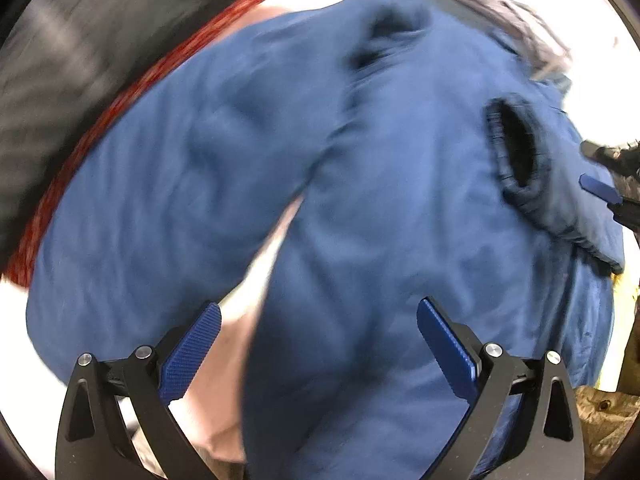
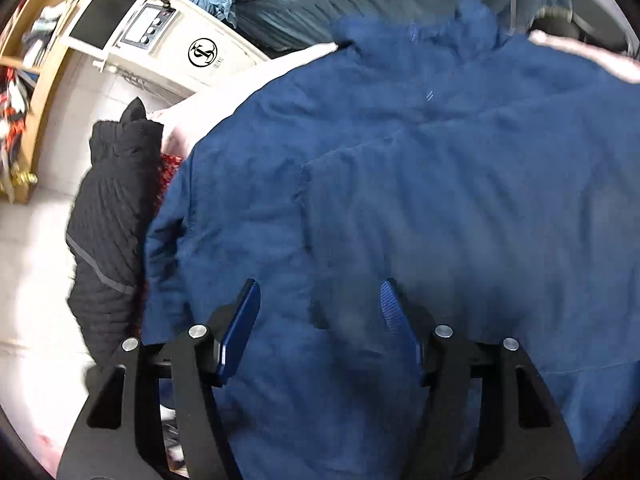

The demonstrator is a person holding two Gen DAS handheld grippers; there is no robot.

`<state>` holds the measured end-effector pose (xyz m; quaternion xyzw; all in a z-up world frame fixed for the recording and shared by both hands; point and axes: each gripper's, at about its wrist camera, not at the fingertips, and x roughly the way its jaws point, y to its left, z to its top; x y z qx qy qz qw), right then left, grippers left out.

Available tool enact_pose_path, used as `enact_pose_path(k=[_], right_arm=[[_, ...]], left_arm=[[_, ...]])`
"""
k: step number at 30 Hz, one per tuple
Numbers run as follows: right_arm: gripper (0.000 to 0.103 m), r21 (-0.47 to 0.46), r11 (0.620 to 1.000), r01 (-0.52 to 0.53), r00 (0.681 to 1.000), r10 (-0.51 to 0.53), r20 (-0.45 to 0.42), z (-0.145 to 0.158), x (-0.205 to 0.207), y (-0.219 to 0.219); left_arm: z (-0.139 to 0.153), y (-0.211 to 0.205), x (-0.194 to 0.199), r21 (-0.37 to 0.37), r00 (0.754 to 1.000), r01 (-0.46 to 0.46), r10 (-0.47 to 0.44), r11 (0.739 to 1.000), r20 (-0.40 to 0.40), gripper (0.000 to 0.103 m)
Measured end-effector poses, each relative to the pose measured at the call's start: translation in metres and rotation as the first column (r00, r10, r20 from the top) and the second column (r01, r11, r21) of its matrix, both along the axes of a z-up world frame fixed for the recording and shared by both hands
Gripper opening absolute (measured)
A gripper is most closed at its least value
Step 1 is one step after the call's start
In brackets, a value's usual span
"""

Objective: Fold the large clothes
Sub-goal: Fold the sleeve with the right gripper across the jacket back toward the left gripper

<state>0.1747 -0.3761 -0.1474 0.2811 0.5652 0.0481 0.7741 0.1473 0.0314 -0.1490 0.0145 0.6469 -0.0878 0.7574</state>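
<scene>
— Where was the blue jacket (image 2: 420, 184) at that moment?

— It lay spread on a pale pink cover (image 1: 236, 344), and it filled almost all of both wrist views. In the left wrist view one sleeve cuff (image 1: 516, 148) stood open, dark inside, near the right edge of the picture.

— And the tongs, how did they stand?

— The left gripper (image 1: 318, 340) had its jaws wide apart, with nothing between the blue pads. It pointed down at the jacket, where the pink cover showed in a gap between two parts of the cloth. The right gripper (image 2: 320, 320) also had its jaws apart above the jacket, and no cloth was pinched between them.

— What lay near the jacket?

— A black quilted garment (image 2: 108, 216) lay just beside its left edge in the right wrist view, with a red knitted cloth (image 2: 168, 172) between them. Further back stood a white appliance (image 2: 168, 36).
</scene>
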Motion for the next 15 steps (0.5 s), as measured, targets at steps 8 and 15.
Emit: enact_pose_path(k=[8, 15], right_arm=[[0.075, -0.423, 0.903, 0.080, 0.996, -0.083, 0.012, 0.012, -0.039, -0.073], [0.082, -0.450, 0.893, -0.015, 0.978, -0.081, -0.194, -0.050, -0.072, -0.109]], left_arm=[[0.021, -0.142, 0.038, -0.083, 0.963, 0.253, -0.243, 0.964, 0.113, 0.096], [0.009, -0.250, 0.038, -0.106, 0.886, 0.458, -0.445, 0.882, 0.128, 0.096]])
